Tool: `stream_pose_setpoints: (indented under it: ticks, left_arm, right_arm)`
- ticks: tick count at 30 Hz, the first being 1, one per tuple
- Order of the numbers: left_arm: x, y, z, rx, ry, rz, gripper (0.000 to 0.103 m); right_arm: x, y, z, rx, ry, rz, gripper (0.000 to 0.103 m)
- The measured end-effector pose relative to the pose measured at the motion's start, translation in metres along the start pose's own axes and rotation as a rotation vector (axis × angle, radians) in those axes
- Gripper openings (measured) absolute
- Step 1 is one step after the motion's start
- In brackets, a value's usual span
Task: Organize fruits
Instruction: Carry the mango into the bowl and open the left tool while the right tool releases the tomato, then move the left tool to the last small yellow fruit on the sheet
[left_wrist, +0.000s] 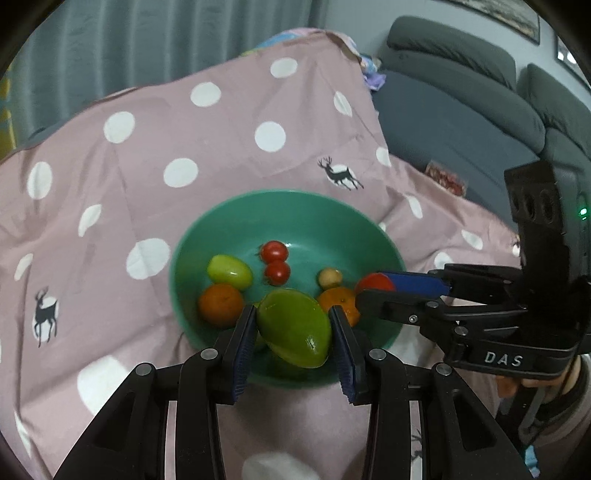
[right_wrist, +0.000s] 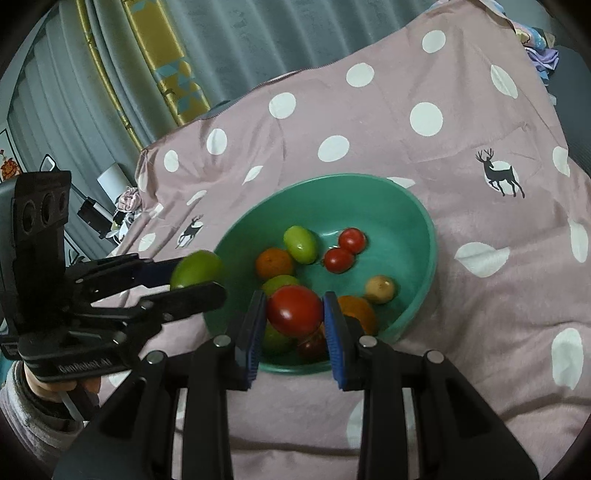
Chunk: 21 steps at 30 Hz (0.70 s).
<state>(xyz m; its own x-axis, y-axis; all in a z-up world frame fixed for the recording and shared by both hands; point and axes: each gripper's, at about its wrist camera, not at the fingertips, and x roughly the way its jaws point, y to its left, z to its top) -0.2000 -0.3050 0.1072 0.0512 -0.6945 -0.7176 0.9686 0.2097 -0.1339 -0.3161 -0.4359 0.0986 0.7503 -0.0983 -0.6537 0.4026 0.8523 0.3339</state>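
A green bowl (left_wrist: 221, 225) sits on a pink polka-dot cloth and holds several fruits: two small red tomatoes (left_wrist: 275, 262), a green fruit (left_wrist: 229, 271), oranges (left_wrist: 220, 304) and a small tan fruit (left_wrist: 330, 277). My left gripper (left_wrist: 293, 326) is shut on a green mango (left_wrist: 293, 332) above the bowl's near rim; it also shows in the right wrist view (right_wrist: 195, 271). My right gripper (right_wrist: 295, 314) is shut on a large red tomato (right_wrist: 294, 309) over the bowl (right_wrist: 406, 206); in the left wrist view this tomato (left_wrist: 375, 282) shows at the bowl's right side.
The pink cloth (left_wrist: 184, 122) with white dots and deer prints covers the whole surface. A grey sofa (left_wrist: 461, 110) stands behind on the right. Curtains (right_wrist: 221, 40) hang at the back. The two grippers are close together over the bowl.
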Motion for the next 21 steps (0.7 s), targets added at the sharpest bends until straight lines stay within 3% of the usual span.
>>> stream_pose_setpoints:
  ticks: [8, 10, 12, 15, 21]
  left_arm:
    - [0.022, 0.006, 0.004, -0.048, 0.038, 0.024, 0.040]
    - [0.020, 0.008, 0.004, -0.061, 0.035, 0.022, 0.040]
    - [0.012, 0.010, 0.004, -0.062, 0.022, 0.035, 0.048]
    - [-0.003, 0.016, 0.002, -0.083, -0.007, 0.044, 0.073]
    - [-0.060, 0.052, -0.022, -0.156, -0.053, 0.096, 0.075]
  right_arm:
    - [0.008, -0.008, 0.004, 0.001, 0.015, -0.028, 0.034]
    - [0.007, -0.010, 0.004, 0.014, 0.013, -0.029, 0.039]
    - [0.004, -0.012, 0.004, 0.030, 0.001, -0.029, 0.049]
    - [-0.004, -0.012, 0.004, 0.044, -0.020, -0.026, 0.050]
    - [-0.018, 0.007, -0.002, 0.012, -0.031, 0.005, 0.050]
